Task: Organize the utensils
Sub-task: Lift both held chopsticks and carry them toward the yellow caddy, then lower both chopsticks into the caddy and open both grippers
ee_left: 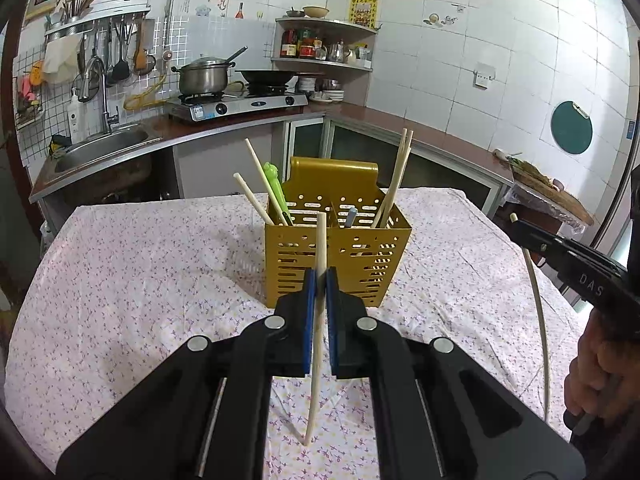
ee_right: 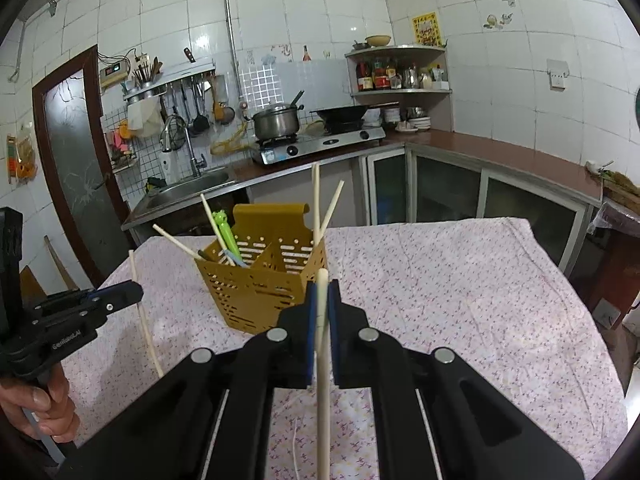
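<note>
Two pale chopsticks are held at this moment, one in each hand-held gripper. The left hand-held gripper [ee_left: 320, 276] is closed tight on a chopstick [ee_left: 318, 340], which stands nearly upright between the blue pads, its lower tip hanging just above the cloth. The right hand-held gripper [ee_right: 322, 288] is likewise closed on a second chopstick [ee_right: 323, 360], gripped near its upper end. Both are carried above the table [ee_left: 120, 272], just in front of the yellow holder [ee_left: 340, 248].

The step in hand appears to be the carrying of these two chopsticks to the holder. The next move probably calls for each stick to be raised over the rim, lined up with a free compartment, lowered tip first and only then released. Because the sticks are long and thin, a swing in the grip could make a tip catch on the rim or on sticks already inside.

The holder is a boxy bin of thin, mustard-yellow material, pierced with rows of slots and round holes, divided inside, with a curled hanging tab at the back. Several chopsticks [ee_left: 396, 176] already lean in it, alongside a green plastic utensil [ee_left: 276, 188]. The chopsticks look smooth, round and slightly tapered, like wood or bamboo. The table is covered by a wrinkled white cloth printed with small pink flowers.
</note>
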Available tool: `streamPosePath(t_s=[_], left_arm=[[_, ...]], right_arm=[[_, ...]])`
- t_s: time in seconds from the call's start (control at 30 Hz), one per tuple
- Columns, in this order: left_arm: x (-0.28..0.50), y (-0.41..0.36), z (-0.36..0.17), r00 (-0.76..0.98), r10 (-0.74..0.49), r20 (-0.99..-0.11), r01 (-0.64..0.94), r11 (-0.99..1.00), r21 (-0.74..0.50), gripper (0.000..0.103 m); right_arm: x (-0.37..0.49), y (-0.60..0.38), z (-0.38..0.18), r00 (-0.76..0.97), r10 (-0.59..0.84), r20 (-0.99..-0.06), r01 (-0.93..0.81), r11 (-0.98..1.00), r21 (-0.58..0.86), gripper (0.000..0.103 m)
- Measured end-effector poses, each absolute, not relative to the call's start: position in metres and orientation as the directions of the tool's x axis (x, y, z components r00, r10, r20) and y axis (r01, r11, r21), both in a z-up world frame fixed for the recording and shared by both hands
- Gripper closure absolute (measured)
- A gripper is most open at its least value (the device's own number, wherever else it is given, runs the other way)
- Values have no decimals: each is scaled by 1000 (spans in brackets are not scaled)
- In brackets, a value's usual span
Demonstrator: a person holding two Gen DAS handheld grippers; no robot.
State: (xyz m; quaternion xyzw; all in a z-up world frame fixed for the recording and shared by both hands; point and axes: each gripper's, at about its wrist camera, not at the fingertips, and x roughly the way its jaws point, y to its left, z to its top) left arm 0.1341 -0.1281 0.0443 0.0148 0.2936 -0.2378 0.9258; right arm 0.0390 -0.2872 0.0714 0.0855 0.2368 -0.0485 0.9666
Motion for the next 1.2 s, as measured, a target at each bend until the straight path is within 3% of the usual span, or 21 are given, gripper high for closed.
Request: streamPosePath(t_s=[0.47,1.2], left_arm=[[129,-121,64,746,-424,-513,435,894,-106,99],[144,-127,197,847,-465,-258,467,882,-58,99]], right_arm=[[29,-283,90,909,-68,-411,130,984,124,97],[37,-252,202,963,-71,-259,74,997,2,97]])
